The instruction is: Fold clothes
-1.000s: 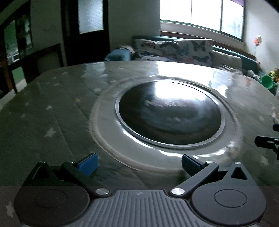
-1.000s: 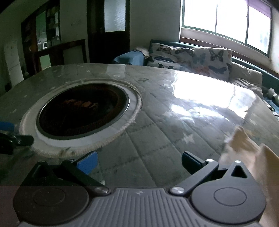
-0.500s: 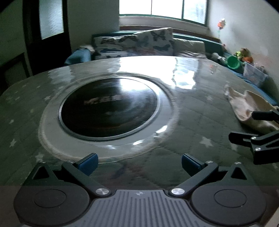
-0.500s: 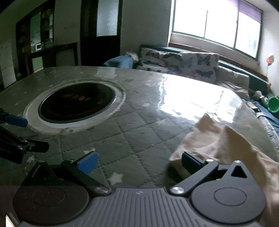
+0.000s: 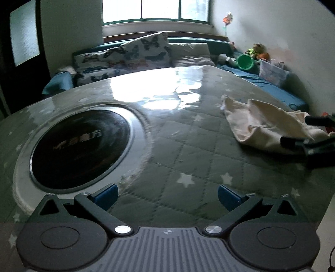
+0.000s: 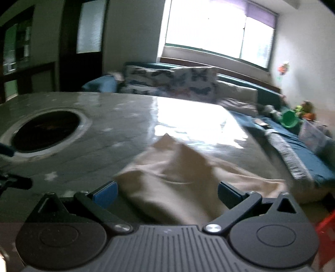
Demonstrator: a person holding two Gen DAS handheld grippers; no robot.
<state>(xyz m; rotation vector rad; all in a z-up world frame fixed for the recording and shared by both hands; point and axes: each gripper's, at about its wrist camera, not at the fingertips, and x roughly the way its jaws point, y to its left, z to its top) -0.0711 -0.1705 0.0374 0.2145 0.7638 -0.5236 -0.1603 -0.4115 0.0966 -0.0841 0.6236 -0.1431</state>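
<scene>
Both your grippers hang with jaws spread wide and empty, the right gripper (image 6: pixel 166 193) lined up over the crumpled cream garment (image 5: pixel 266 125) at the tabletop's (image 5: pixel 188 150) right edge, apparently readying a first pinch, the left gripper (image 5: pixel 167 193) well apart.

My left camera sits low over the quilted table (image 5: pixel 188 159), facing the window (image 5: pixel 159 9). My right camera looks the same way, closer to the cream cloth (image 6: pixel 178 180), somewhat blurred. Both share cloth, dark round inset (image 5: pixel 79 148) and sofa (image 5: pixel 146 56).
</scene>
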